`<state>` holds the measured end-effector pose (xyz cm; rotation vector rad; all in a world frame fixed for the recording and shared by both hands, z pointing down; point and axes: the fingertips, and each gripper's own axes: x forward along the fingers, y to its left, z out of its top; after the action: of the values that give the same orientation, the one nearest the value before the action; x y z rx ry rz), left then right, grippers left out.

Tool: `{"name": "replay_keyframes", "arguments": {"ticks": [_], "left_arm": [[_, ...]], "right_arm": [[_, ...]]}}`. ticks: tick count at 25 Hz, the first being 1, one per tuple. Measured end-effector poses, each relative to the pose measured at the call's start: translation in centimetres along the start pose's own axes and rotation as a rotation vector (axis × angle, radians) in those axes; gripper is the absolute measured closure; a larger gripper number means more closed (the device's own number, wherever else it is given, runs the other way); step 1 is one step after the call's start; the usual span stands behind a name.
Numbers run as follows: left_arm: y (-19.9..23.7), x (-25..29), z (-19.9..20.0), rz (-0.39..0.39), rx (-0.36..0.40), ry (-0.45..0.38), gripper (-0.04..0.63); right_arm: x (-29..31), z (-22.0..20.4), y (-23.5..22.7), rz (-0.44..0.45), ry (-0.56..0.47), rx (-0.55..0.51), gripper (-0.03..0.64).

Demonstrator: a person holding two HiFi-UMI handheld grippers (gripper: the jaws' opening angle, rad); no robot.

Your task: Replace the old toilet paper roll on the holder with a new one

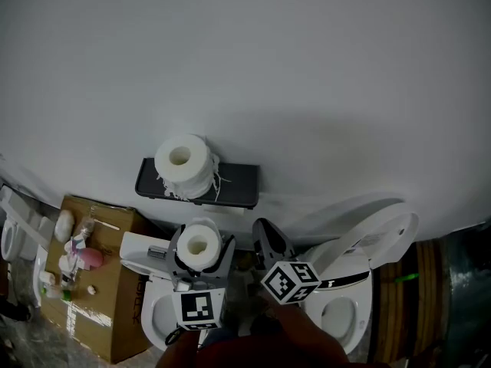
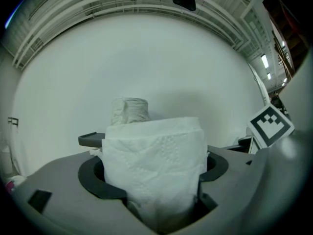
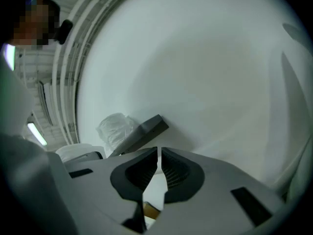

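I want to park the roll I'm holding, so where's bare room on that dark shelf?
The shelf is bare on its right half, from the standing roll to its right end. That roll fills the left half. The cardboard box is cluttered.

White wall (image 1: pixel 291 60) fills the top of the head view. Lower left, a cardboard box (image 1: pixel 115 328) stands on the floor, its top littered with small bottles and a pink lump (image 1: pixel 91 258). Just right of the box is a white toilet (image 1: pixel 153 320), bowl showing. Further right there's a second toilet (image 1: pixel 367 305), its lid (image 1: pixel 377 240) raised towards the wall. Brown wooden boards (image 1: pixel 430 282) run along the far right, and a white fixture (image 1: pixel 17 236) sits at the left edge.
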<state>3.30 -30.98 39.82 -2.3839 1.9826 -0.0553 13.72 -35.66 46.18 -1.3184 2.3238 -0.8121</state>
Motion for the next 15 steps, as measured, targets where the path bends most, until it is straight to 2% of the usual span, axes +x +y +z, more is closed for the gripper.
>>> {"name": "replay_keyframes", "arguments": {"ticks": [2, 3, 4, 10, 15], "left_arm": [[0.2, -0.1, 0.3, -0.001, 0.008, -0.006, 0.152], [0.4, -0.2, 0.4, 0.000, 0.012, -0.008, 0.152], [0.6, -0.3, 0.5, 0.002, 0.016, -0.009, 0.152], [2.5, -1.1, 0.5, 0.028, 0.021, -0.001, 0.152], [3.7, -1.5, 0.5, 0.038, 0.035, -0.003, 0.152]], "right_arm": [[0.5, -1.3, -0.6, 0.014, -0.013, 0.155, 0.595], [0.8, -2.0, -0.7, 0.030, -0.020, 0.228, 0.558], [1.1, -2.6, -0.7, 0.046, -0.026, 0.290, 0.460], [3.8, -5.0, -0.1, 0.122, -0.081, 0.548, 0.397], [6.3, -5.3, 0.2, 0.148, -0.139, 0.682, 0.379]]}}
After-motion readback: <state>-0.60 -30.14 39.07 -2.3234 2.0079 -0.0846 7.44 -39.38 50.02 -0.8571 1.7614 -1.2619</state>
